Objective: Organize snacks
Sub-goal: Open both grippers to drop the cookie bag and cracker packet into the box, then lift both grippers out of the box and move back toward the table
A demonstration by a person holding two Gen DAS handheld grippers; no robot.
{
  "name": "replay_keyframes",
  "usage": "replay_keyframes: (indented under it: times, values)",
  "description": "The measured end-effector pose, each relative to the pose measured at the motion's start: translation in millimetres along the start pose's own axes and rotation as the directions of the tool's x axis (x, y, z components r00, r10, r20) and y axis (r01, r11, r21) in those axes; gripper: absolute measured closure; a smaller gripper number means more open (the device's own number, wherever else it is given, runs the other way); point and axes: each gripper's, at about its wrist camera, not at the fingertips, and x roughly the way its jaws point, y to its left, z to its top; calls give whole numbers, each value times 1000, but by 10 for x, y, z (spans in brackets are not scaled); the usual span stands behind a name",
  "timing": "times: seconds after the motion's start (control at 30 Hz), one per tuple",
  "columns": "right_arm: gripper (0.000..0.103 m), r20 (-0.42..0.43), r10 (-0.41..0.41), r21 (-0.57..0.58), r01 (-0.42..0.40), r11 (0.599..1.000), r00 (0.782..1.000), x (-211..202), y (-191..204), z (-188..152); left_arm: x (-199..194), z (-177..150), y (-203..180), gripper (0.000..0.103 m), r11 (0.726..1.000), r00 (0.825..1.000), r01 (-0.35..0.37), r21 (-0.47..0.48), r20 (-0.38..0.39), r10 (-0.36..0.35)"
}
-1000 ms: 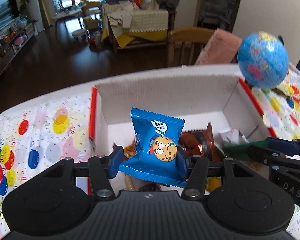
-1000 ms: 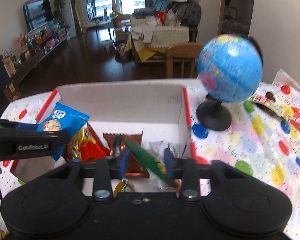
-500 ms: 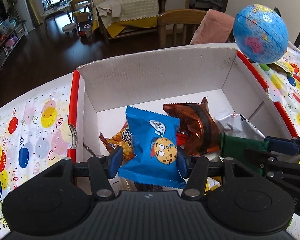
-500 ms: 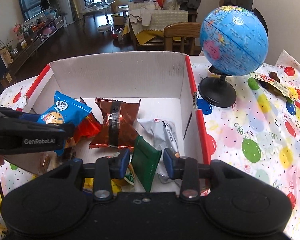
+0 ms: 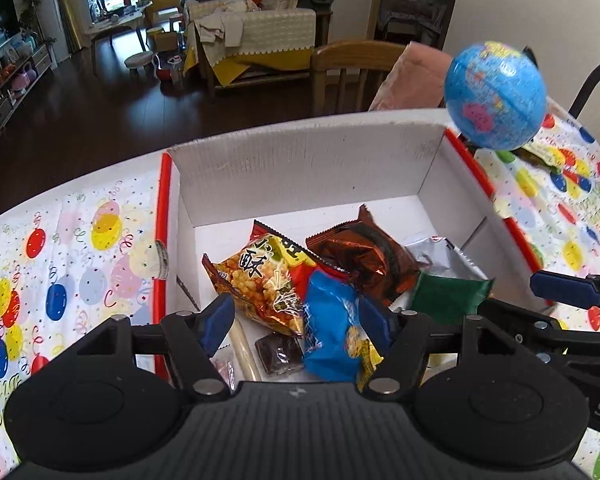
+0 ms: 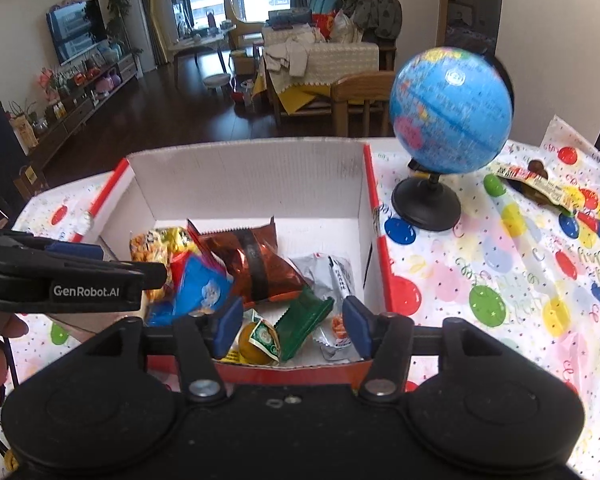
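A white cardboard box with red edges holds several snack packets. My left gripper is open above the box's near left part; a blue cookie packet lies loose between its fingers, leaning on a yellow-red snack bag. My right gripper is open over the near right part; a green packet lies loose in the box between its fingers. A brown packet and a silver packet lie further in. The blue packet also shows in the right wrist view.
A blue globe on a black stand stands right of the box on the balloon-print tablecloth. A snack wrapper lies beyond it. A wooden chair stands behind the table.
Both grippers opened. The blue cookie packet dropped from the left gripper into the box, and the green packet dropped from the right gripper into the box.
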Motion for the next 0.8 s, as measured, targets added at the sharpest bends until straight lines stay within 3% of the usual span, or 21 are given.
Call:
replay_keyframes:
  times: [0.27,0.6,0.8]
  values:
    - [39,68,28,-9,-27,1000,997,-419,-16,-36,-471,-95,-82,34,1000,998,-6,-11,63,7]
    - [20,146,73,-26,-70,997,987,-976,-64,-221,-1075,-361,-234,34,1000,991,-8,-23,131,11]
    - [16,178,109,-37,-104,994,978,-1283,-123,-364,-1411,-564,-323,34,999,985,12,-52,172,-3]
